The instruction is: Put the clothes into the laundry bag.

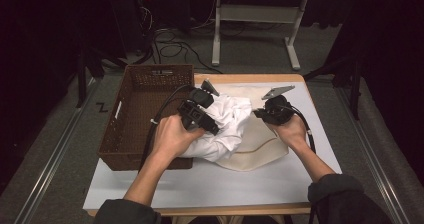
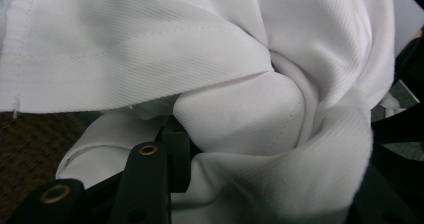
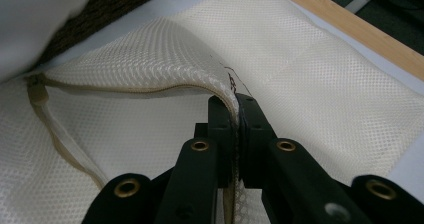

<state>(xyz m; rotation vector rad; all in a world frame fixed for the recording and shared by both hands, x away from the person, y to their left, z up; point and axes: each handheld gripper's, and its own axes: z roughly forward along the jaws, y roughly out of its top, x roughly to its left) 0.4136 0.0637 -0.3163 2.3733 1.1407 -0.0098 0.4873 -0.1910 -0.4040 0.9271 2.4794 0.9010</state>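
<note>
Right claw (image 3: 235, 115) pinched mesh bag (image 3: 150, 54) edge, lifted open; left claw (image 1: 202, 115) gripped bunched white cloth (image 2: 240, 109). Best fed low into mouth just beyond pinch.

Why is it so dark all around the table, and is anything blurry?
High view: light falls on the table, the room behind stays black. Left gripper view: the white garment looks bright and soft. Right gripper view: the mesh laundry bag is sharp near the jaws.

The basket (image 1: 145, 115) stands on the left part of the bench (image 1: 210, 184). Just to the right of it the mesh bag (image 1: 260, 144) lies flat on the bench. The bunched cloth (image 1: 225, 121) rests on the bag's left side, touching the basket.
</note>
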